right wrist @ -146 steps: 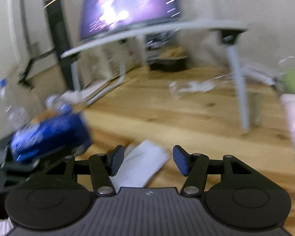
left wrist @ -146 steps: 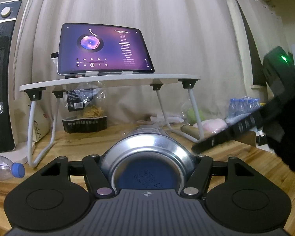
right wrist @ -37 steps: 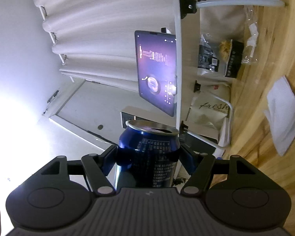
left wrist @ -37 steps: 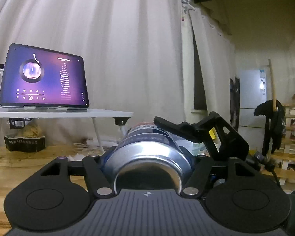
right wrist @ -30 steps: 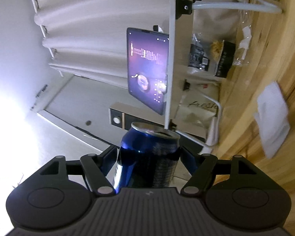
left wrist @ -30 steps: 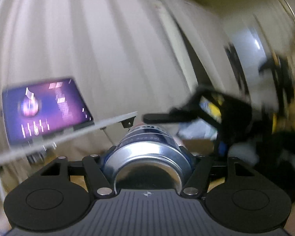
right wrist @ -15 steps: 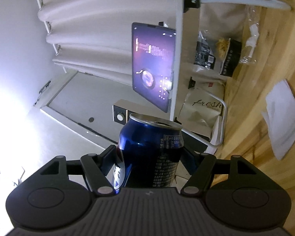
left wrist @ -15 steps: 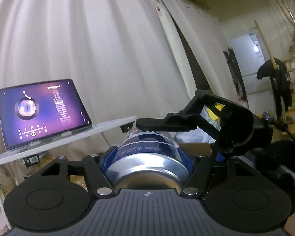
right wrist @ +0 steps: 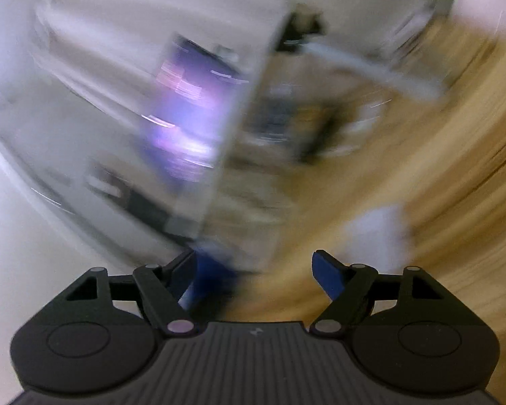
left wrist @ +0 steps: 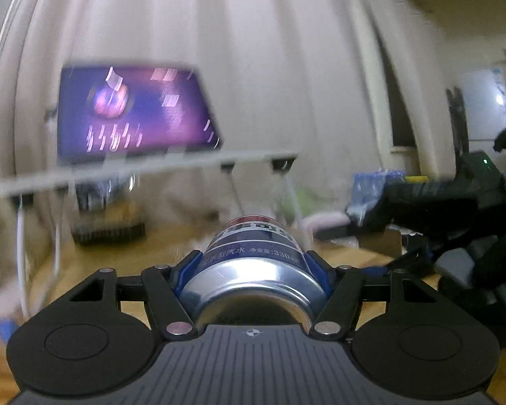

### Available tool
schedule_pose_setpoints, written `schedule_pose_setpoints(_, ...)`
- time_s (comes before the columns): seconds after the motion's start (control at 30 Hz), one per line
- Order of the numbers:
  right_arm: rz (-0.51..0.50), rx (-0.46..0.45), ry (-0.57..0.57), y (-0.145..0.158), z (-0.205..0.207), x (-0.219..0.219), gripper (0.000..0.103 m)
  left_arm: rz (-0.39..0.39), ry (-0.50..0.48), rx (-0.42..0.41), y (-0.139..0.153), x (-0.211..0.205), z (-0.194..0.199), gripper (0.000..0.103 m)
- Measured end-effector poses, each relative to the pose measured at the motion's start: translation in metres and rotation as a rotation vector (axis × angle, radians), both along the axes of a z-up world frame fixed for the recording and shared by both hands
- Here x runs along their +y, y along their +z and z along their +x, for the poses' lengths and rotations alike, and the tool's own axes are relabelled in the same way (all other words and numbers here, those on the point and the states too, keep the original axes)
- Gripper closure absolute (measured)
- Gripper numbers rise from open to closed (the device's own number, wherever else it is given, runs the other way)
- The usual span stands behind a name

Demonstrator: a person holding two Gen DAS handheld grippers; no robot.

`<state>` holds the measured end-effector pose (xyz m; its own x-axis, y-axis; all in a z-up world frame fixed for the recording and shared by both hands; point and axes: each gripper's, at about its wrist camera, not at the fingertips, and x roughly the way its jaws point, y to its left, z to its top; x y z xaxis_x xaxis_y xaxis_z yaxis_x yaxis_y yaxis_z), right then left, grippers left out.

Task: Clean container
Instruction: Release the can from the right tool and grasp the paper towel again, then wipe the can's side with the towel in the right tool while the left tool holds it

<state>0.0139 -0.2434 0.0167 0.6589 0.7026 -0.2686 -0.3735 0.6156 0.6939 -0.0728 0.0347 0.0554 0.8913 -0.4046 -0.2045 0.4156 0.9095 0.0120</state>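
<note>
A blue drink can [left wrist: 253, 256] lies lengthwise between my left gripper's [left wrist: 253, 263] fingers, its silver base toward the camera. The left gripper is shut on it, above the wooden floor. My right gripper [right wrist: 254, 270] is open and empty; its view is heavily blurred. A blurred blue patch [right wrist: 209, 280] by its left finger may be the can. In the left wrist view the right gripper [left wrist: 431, 199] is at the right, apart from the can. A white tissue [right wrist: 374, 233] lies on the floor ahead of the right gripper.
A white lap table [left wrist: 145, 168] carries a lit tablet [left wrist: 135, 118] in front of a curtain. Snack packs [left wrist: 108, 226] sit under it. A pack of water bottles [left wrist: 374, 182] stands at the right. A plastic bottle's blue cap [left wrist: 6, 327] shows at the lower left.
My right gripper has opened, let go of the can and swung away fast. My left gripper still holds the can and has tipped down toward the floor.
</note>
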Motion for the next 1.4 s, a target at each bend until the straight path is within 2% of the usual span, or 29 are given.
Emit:
schedule_pose_setpoints(0.07,-0.292,-0.087,-0.037,0.006,0.005,0.013,0.025,-0.032,0.017,0.020,-0.001,0.006,0.002,0.036)
schedule_pose_setpoints(0.13,-0.494,-0.151,-0.017,0.006,0.013,0.027,0.025,-0.037,0.046,0.029,-0.003,0.007,0.006,0.036)
schedule_pose_setpoints(0.17,-0.558,-0.173,-0.002,0.006,0.016,0.034,0.025,-0.054,0.055,0.043,-0.005,0.008,0.009,0.036)
schedule_pose_setpoints(0.27,-0.618,-0.199,0.060,0.008,0.026,0.055,0.026,-0.106,0.060,0.088,-0.013,0.012,0.018,0.036)
schedule_pose_setpoints(0.33,-0.667,-0.217,0.095,0.009,0.031,0.070,0.042,-0.127,0.061,0.121,-0.020,0.011,0.020,0.036)
schedule_pose_setpoints(0.47,-0.743,-0.215,0.114,0.001,0.040,0.091,0.044,-0.117,0.054,0.141,-0.032,0.005,0.014,0.036)
schedule_pose_setpoints(0.57,-0.759,-0.191,0.113,-0.006,0.046,0.095,0.044,-0.147,0.046,0.150,-0.033,0.009,0.016,0.036)
schedule_pose_setpoints(0.67,-0.769,-0.164,0.109,-0.013,0.053,0.096,0.043,-0.142,0.063,0.160,-0.033,0.008,0.019,0.036)
schedule_pose_setpoints(0.7,-0.771,-0.159,0.107,-0.013,0.055,0.095,0.047,-0.138,0.064,0.157,-0.033,0.007,0.018,0.036)
schedule_pose_setpoints(0.73,-0.774,-0.162,0.110,-0.012,0.057,0.094,0.055,-0.130,0.064,0.151,-0.033,0.005,0.017,0.036)
schedule_pose_setpoints(0.77,-0.769,-0.169,0.116,-0.010,0.056,0.093,0.083,-0.120,0.061,0.143,-0.033,0.004,0.015,0.036)
schedule_pose_setpoints(0.8,-0.757,-0.177,0.119,-0.007,0.054,0.090,0.093,-0.107,0.057,0.135,-0.033,0.001,0.013,0.036)
schedule_pose_setpoints(1.03,-0.668,-0.229,0.136,0.014,0.041,0.076,0.093,0.000,0.018,0.113,-0.032,-0.019,0.009,0.036)
schedule_pose_setpoints(1.17,-0.577,-0.331,0.178,0.058,0.018,0.076,0.093,0.021,0.023,0.111,-0.032,-0.023,0.009,0.036)
schedule_pose_setpoints(1.27,-0.568,-0.393,0.237,0.076,-0.002,0.085,0.093,0.032,0.028,0.105,-0.031,-0.024,0.008,0.036)
schedule_pose_setpoints(1.4,-0.577,-0.403,0.285,0.076,-0.014,0.096,0.093,0.057,0.042,0.091,-0.031,-0.028,0.006,0.036)
